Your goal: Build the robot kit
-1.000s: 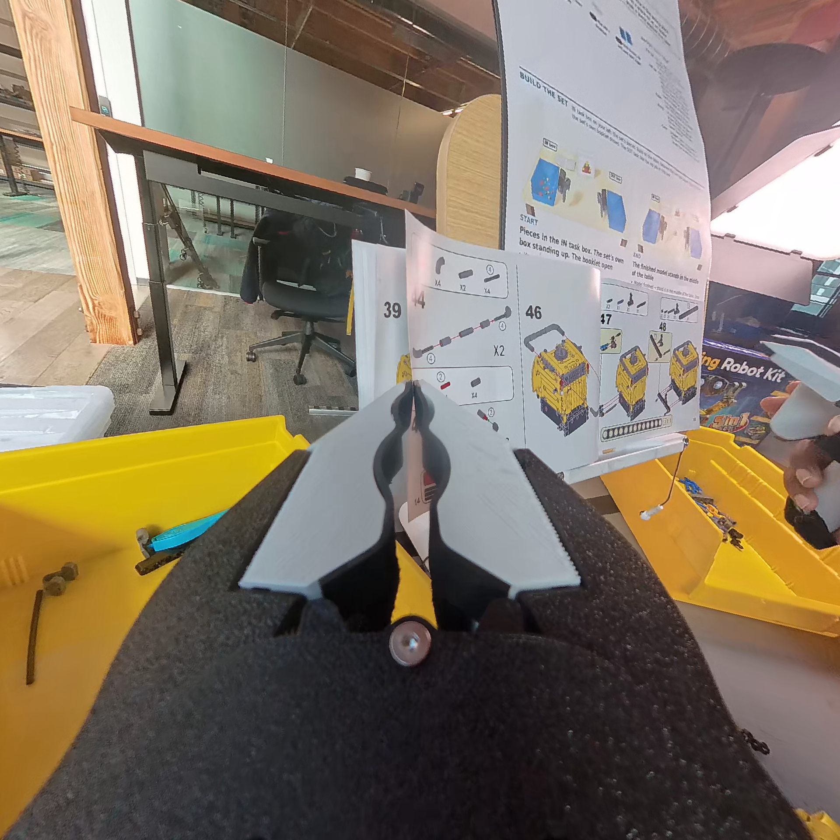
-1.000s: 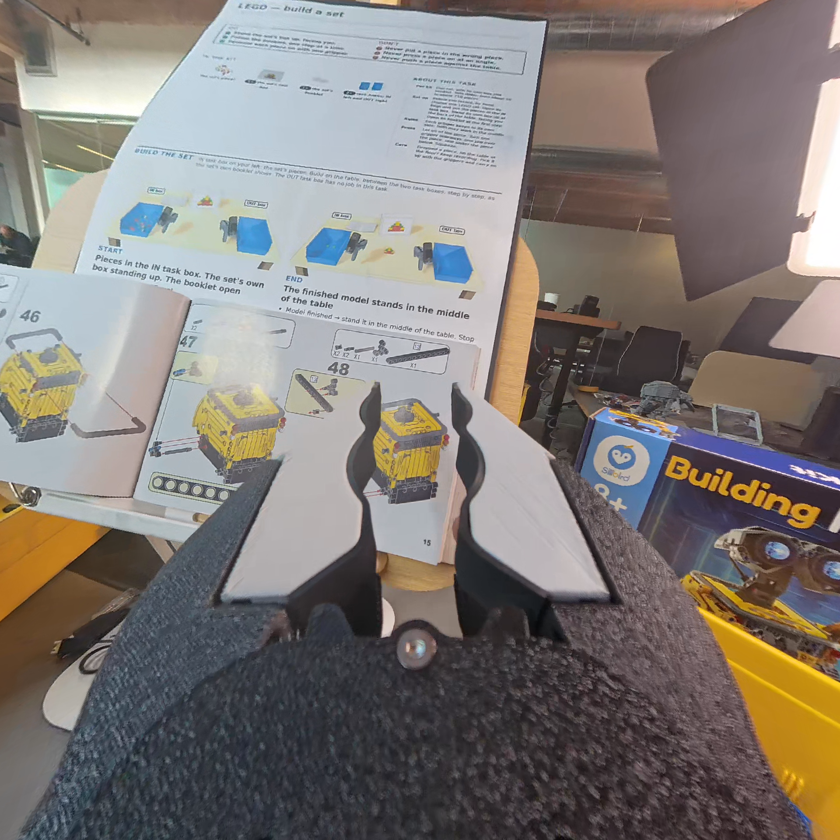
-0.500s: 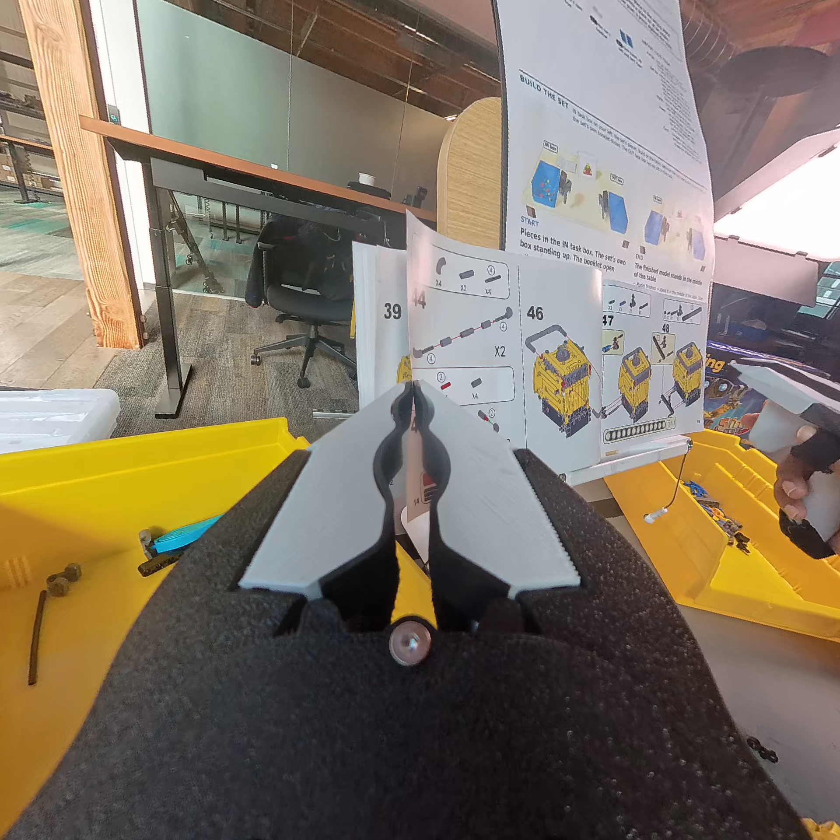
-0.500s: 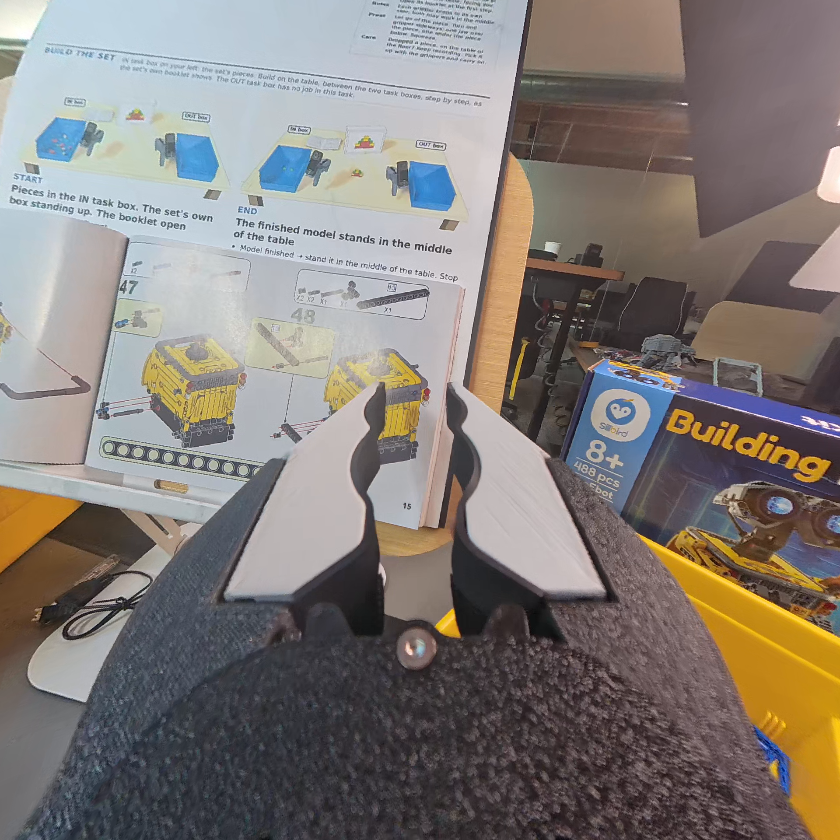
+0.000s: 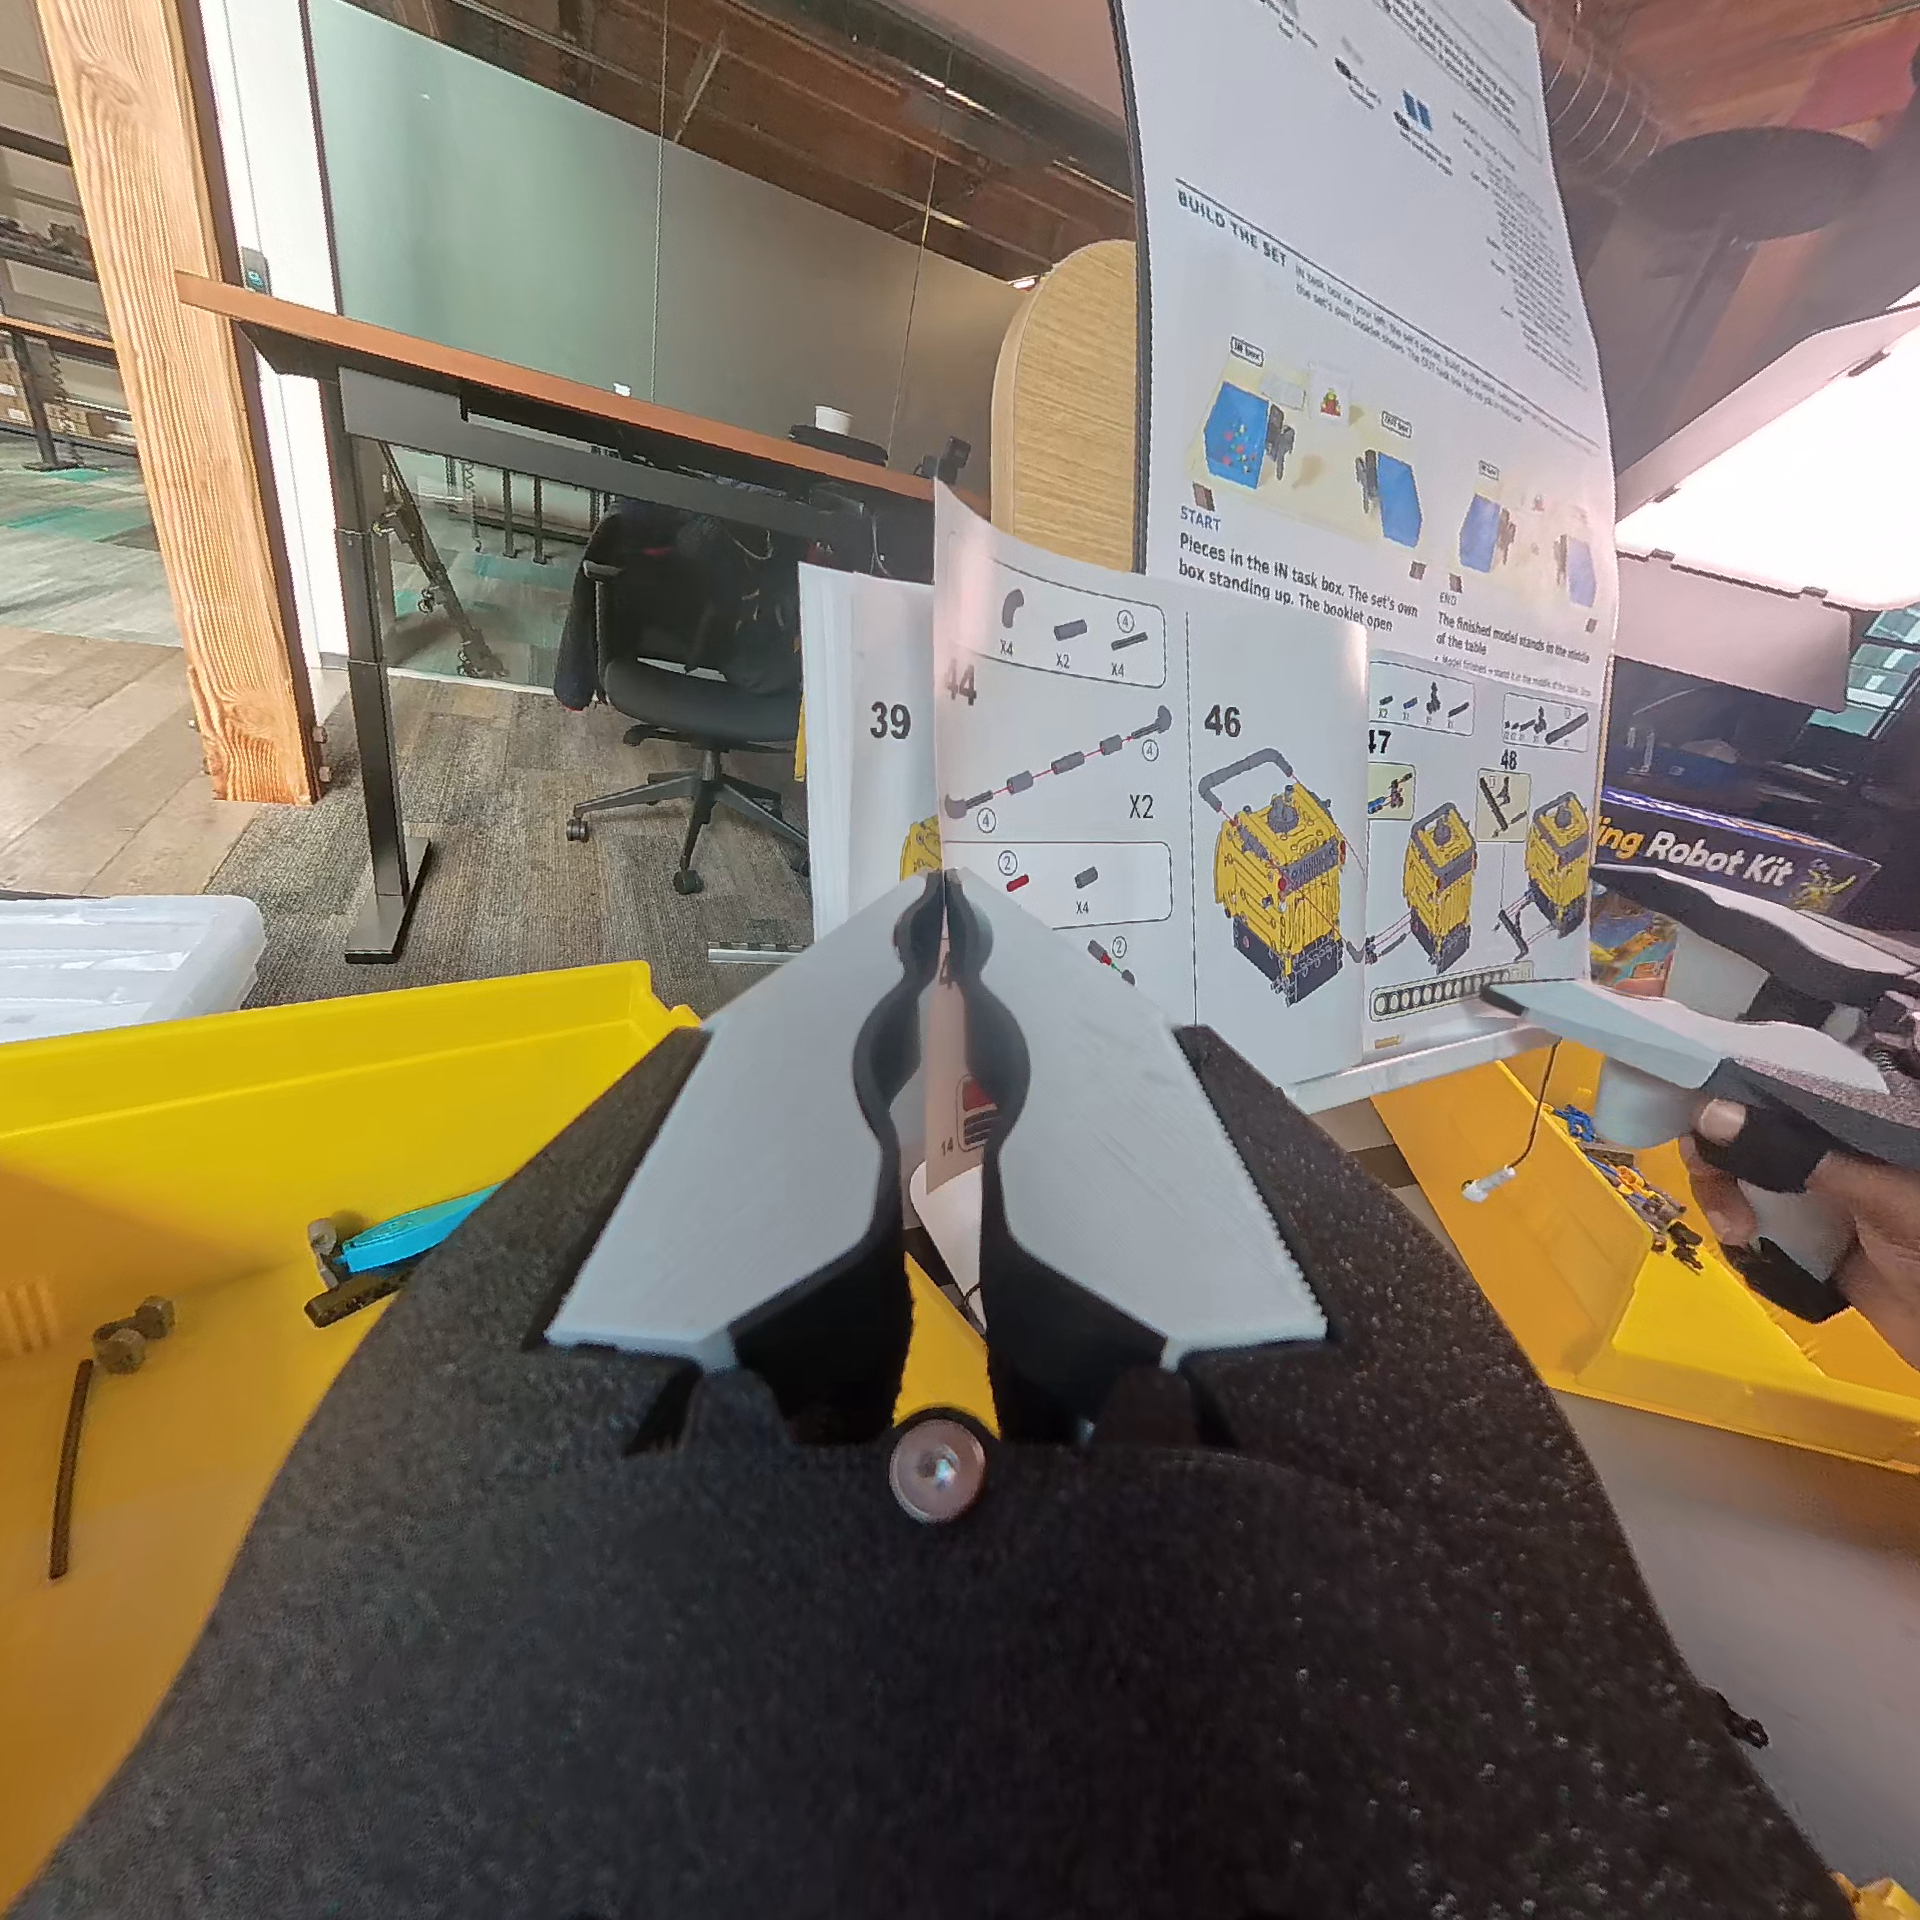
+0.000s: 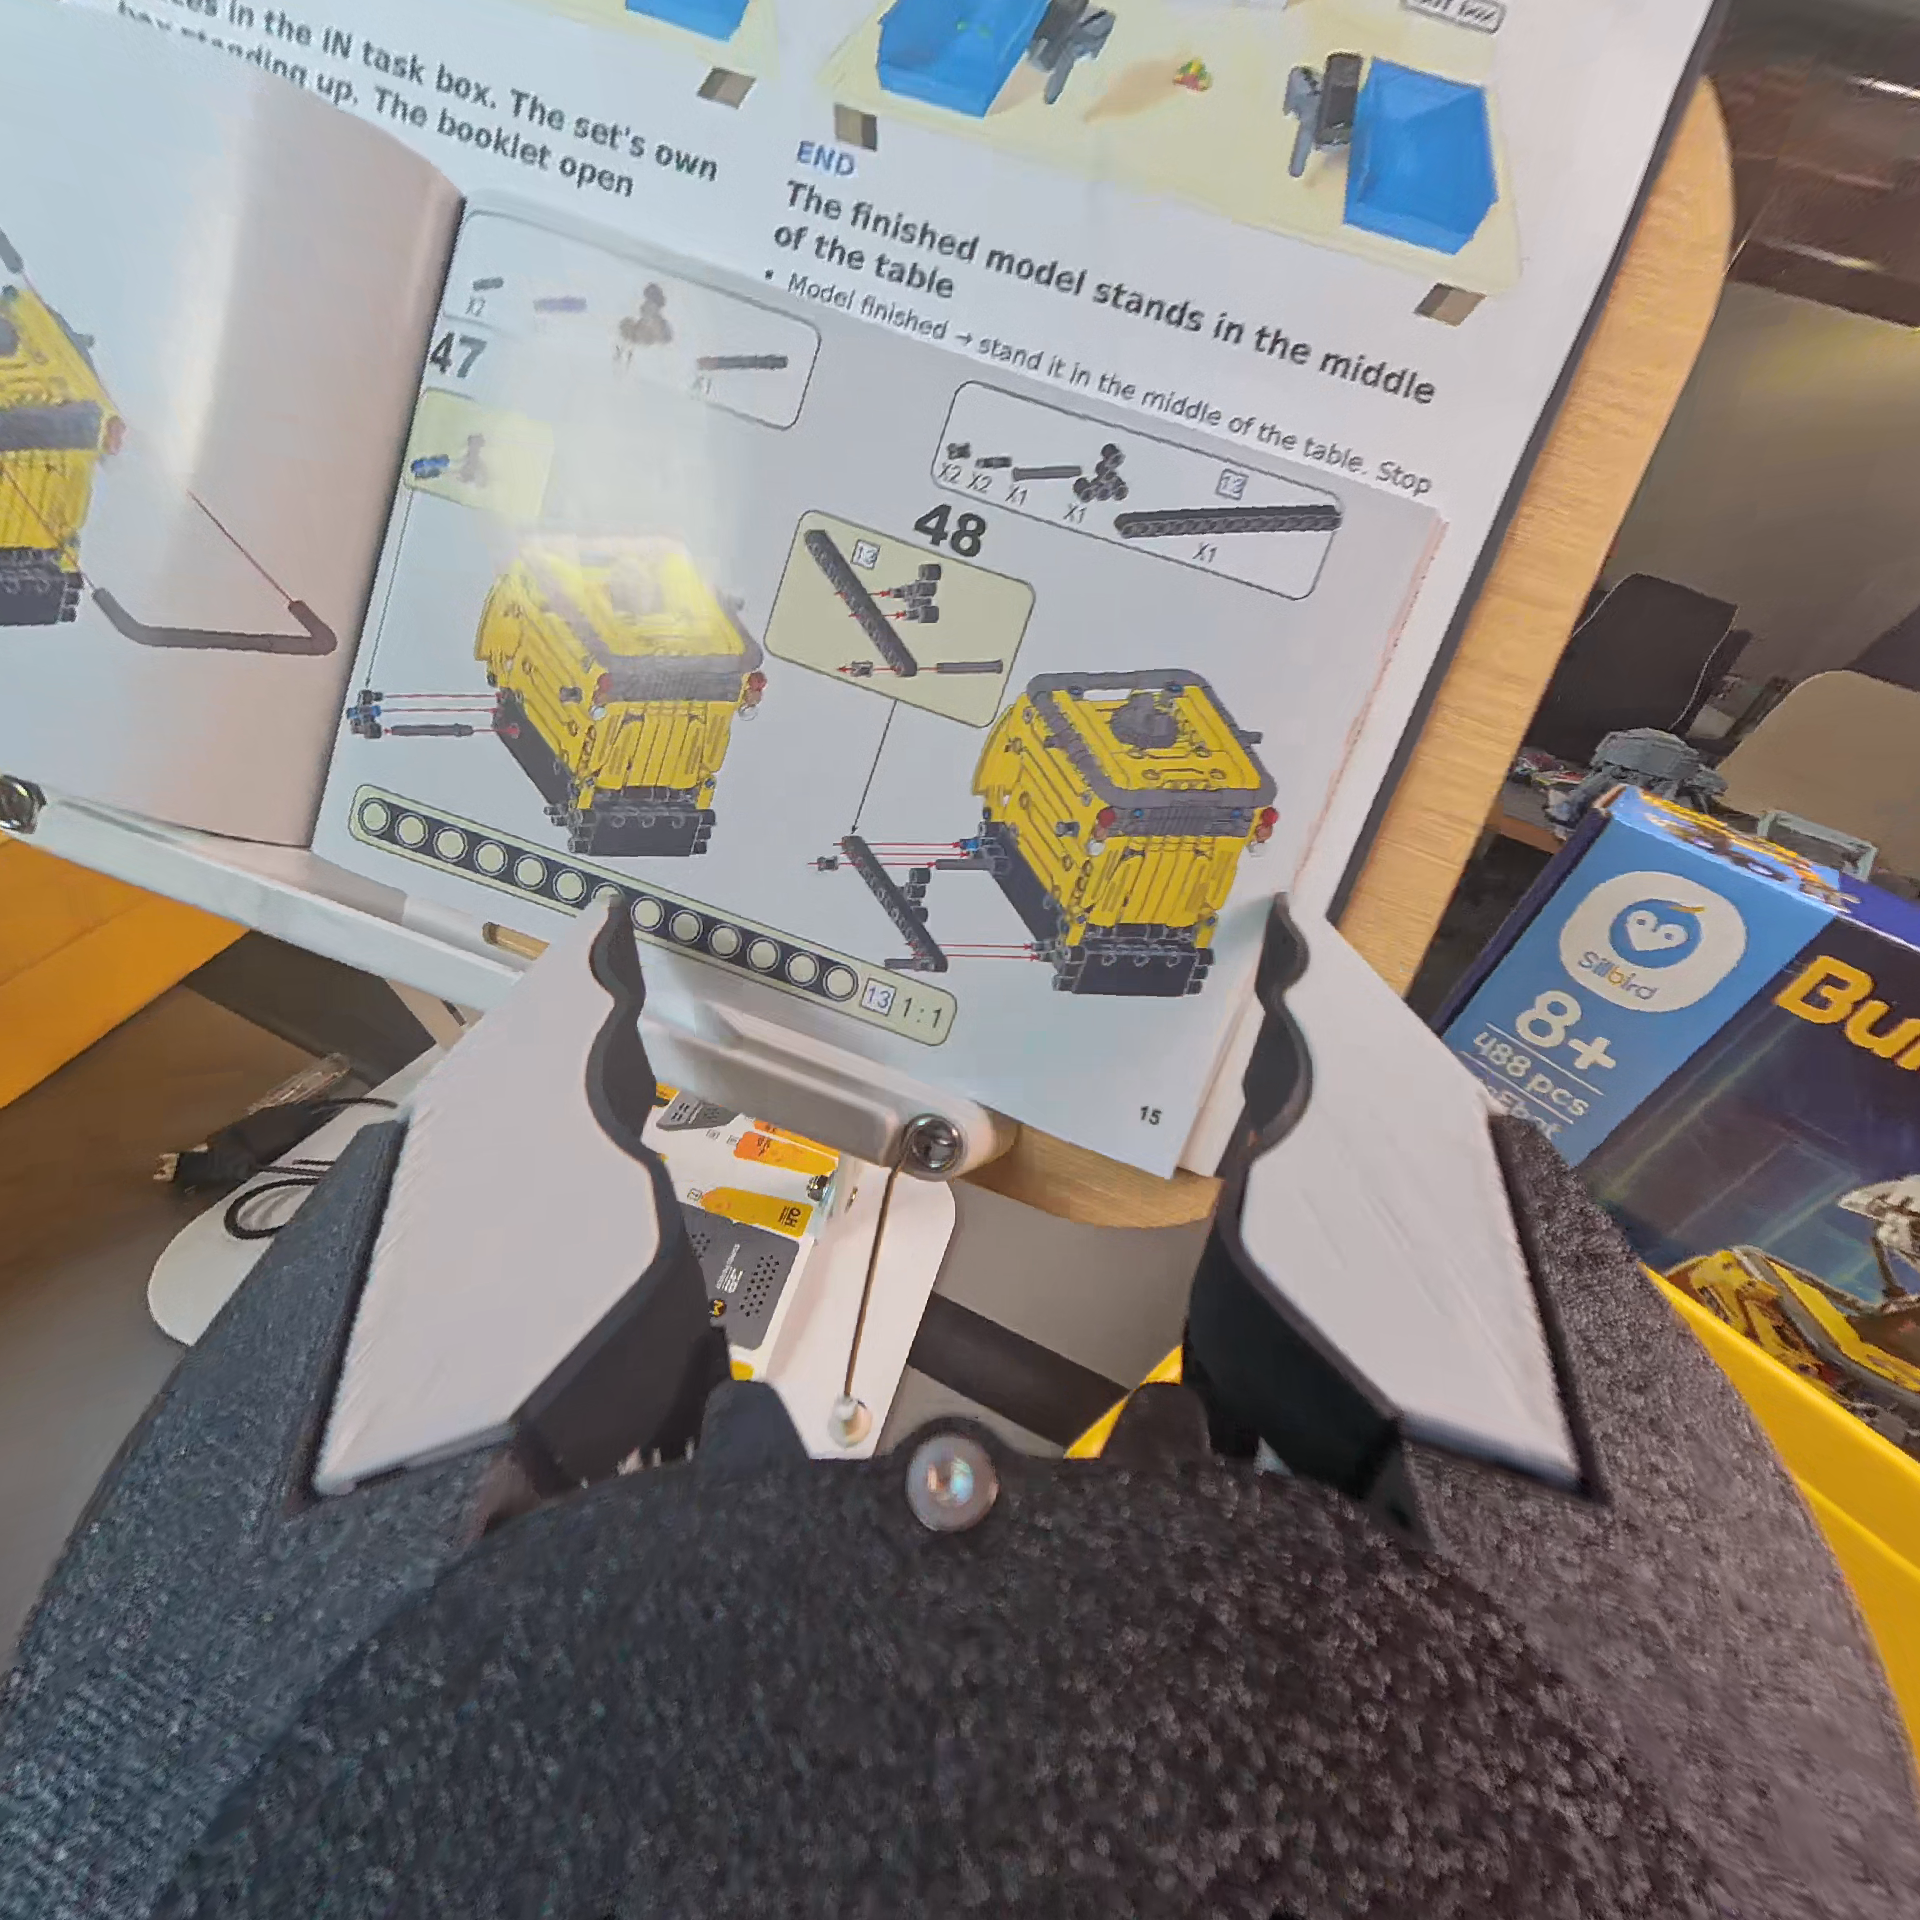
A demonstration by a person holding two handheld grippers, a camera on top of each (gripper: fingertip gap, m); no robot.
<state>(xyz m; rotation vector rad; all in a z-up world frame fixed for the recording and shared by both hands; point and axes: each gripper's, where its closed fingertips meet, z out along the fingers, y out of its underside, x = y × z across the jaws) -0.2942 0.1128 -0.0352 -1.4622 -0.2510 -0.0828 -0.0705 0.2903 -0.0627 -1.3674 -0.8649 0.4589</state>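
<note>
Right claw point(image 6: 940, 925) wider, nearer booklet point(image 6: 831, 665)

Left pinched, right spread wide.
My left hand-held gripper point(image 5: 943, 883) has its tips pressed together; my right hand-held gripper point(image 6: 945, 920) has its fingers point(image 6: 499, 1174) far apart.

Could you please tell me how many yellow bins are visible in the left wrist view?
2: one yellow bin at left, beside the left gripper; another yellow bin at right, below the right gripper. Others may be hidden.
</note>
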